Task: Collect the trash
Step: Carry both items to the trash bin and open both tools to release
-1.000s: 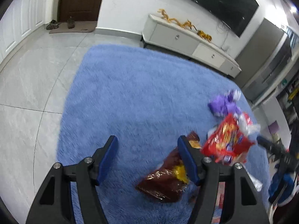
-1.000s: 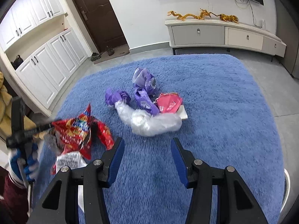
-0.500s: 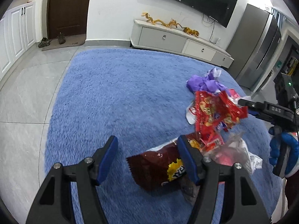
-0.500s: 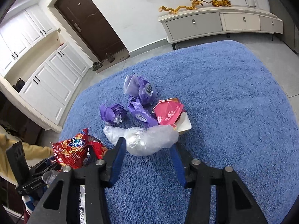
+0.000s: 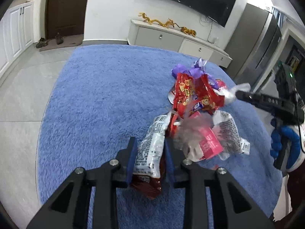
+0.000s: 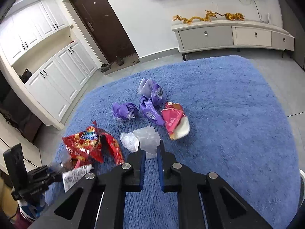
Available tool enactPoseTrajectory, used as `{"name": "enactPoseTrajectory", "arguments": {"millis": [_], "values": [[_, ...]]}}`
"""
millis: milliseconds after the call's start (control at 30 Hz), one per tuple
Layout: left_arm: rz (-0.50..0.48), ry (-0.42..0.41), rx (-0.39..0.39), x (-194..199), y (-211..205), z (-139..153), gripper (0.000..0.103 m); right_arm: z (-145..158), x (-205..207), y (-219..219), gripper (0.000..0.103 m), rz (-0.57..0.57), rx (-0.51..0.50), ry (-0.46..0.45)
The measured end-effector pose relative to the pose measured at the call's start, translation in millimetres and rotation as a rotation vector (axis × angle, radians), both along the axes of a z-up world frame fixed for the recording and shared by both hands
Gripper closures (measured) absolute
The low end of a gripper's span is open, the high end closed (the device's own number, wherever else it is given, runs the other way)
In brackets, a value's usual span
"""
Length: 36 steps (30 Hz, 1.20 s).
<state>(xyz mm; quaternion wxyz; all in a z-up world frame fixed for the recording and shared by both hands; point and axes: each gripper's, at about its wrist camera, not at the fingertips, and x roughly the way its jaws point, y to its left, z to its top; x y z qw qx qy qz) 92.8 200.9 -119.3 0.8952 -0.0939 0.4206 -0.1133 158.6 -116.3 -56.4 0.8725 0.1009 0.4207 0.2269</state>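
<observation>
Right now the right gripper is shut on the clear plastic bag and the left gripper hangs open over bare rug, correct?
Not quite. The left gripper is shut on a snack bag, as the left wrist view shows. The right gripper does pinch the clear plastic bag.

A shaggy blue pile rug (image 6: 228, 114) was seen over smooth, faintly glossy grey floor tiles (image 5: 17, 99). Glossy crinkled foil made up the red snack bag (image 6: 85, 145) and the purple wrappers (image 6: 152, 103). The clear plastic film (image 6: 146, 139) was thin and creased. Matt black plastic arms with bright metal screws formed the right gripper (image 6: 151, 152).
</observation>
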Motion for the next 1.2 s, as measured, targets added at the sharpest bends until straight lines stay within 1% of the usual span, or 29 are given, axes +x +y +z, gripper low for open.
{"name": "enactPoseTrajectory", "arguments": {"millis": [100, 133, 200, 400, 500, 600, 700, 733, 833, 933, 1067, 1200], "values": [[0.023, -0.002, -0.019, -8, 4, 2, 0.082, 3, -10, -9, 0.092, -0.011, -0.005, -0.010], [0.030, -0.003, -0.029, -12, 6, 4, 0.089, 5, -12, -11, 0.092, -0.014, -0.006, -0.012], [0.047, -0.012, -0.053, -20, 10, 9, 0.089, 7, -20, -18, 0.092, -0.023, -0.011, -0.021], [0.071, -0.063, -0.075, -43, 10, 34, 0.089, 16, -50, -43, 0.092, -0.041, -0.056, -0.073], [0.057, -0.094, -0.073, -51, 1, 50, 0.089, 19, -66, -57, 0.092, -0.058, -0.070, -0.094], [0.020, -0.120, -0.072, -53, -18, 66, 0.089, 21, -74, -73, 0.092, -0.078, -0.087, -0.107], [-0.050, -0.139, -0.087, -44, -51, 80, 0.089, 21, -79, -97, 0.092, -0.112, -0.092, -0.111], [-0.067, -0.141, -0.094, -42, -59, 82, 0.089, 21, -81, -107, 0.092, -0.129, -0.088, -0.112], [-0.145, -0.146, -0.119, -29, -99, 88, 0.089, 25, -90, -137, 0.092, -0.184, -0.072, -0.124], [-0.223, -0.134, -0.141, -19, -142, 90, 0.089, 32, -104, -169, 0.092, -0.245, -0.079, -0.150], [-0.345, -0.111, -0.163, -8, -207, 92, 0.089, 33, -121, -211, 0.092, -0.327, -0.104, -0.167], [-0.460, -0.087, -0.161, 6, -278, 90, 0.089, 22, -133, -264, 0.092, -0.436, -0.093, -0.140]]}}
